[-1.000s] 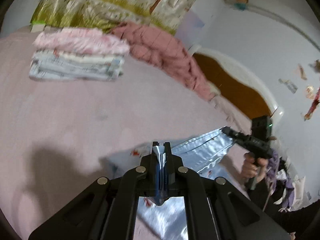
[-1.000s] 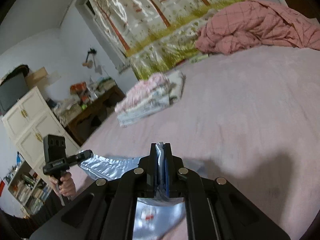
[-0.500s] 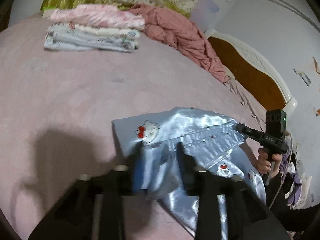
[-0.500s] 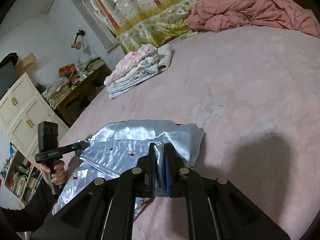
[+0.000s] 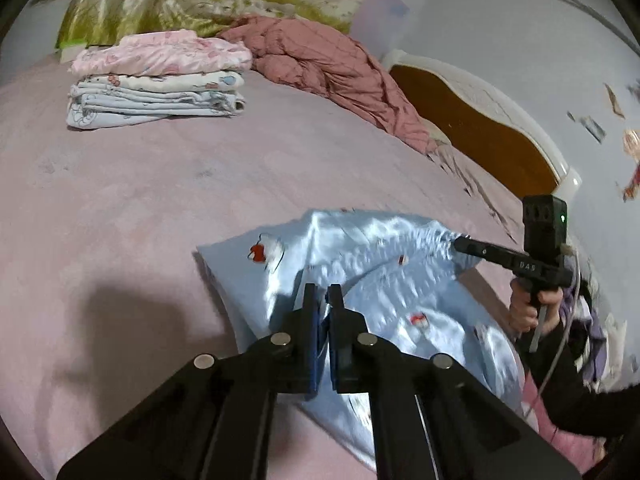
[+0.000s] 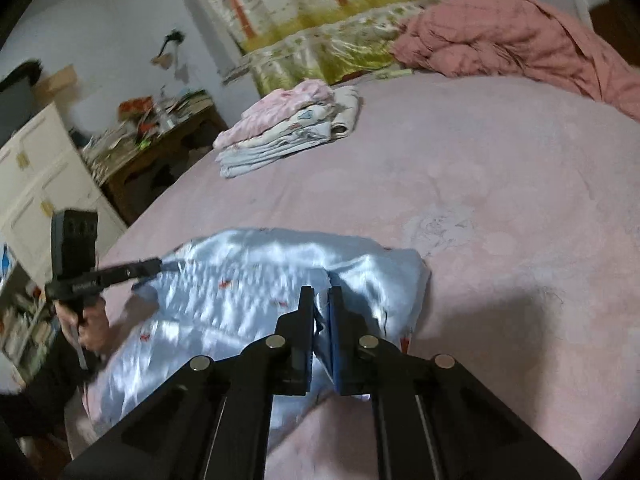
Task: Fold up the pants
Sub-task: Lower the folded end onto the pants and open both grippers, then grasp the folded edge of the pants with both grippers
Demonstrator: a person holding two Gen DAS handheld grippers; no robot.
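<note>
Far left on pink bed (image 5: 120, 208): stack of folded clothes (image 5: 160, 80), w/ green-yellow curtain (image 5: 168, 4) behind. Next to stack, toward centre: crumpled pink quilt (image 5: 332, 68). Lower centre: left gripper (image 5: 323, 294) closed tight on a fold of pale blue satin pants (image 5: 380, 280), fabric pinched betw. blue pads. Pants spread on bed near front edge, part hanging off. To the right: right gripper (image 5: 460, 244), also closed, clamped on other edge of pants, held by a hand (image 5: 532, 304). Far right: wooden headboard (image 5: 480, 140).
</note>
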